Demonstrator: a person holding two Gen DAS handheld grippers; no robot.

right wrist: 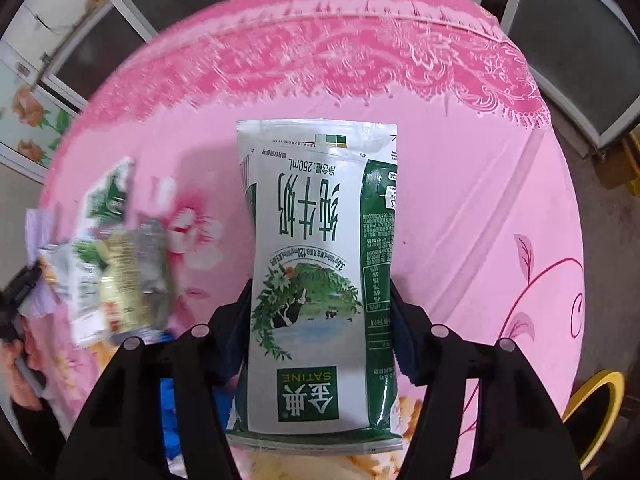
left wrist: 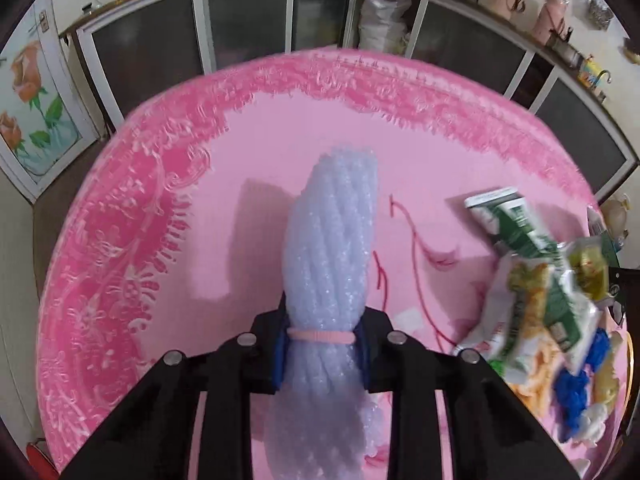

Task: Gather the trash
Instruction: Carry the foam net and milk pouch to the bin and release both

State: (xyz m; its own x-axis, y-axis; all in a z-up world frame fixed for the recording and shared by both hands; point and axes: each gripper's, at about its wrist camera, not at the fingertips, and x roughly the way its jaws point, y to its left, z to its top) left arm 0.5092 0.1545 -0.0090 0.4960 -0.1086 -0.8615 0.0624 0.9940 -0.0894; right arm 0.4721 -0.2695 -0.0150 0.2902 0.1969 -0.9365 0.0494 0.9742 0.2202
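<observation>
- My right tool pinches a flattened green-and-white milk carton by its two long edges; the carton lies lengthwise between the jaws, above the pink patterned counter.
- My left tool is pressed onto a pale foam-net bundle, pads squeezing it at its pink band.
- More trash, a blurred heap of wrappers, lies on the counter between the two tools, with blue crumpled material at its near edge.
- Glass-fronted cabinets stand beyond the counter.

home | floral pink tablecloth | glass-door cabinets | shelf ornaments
</observation>
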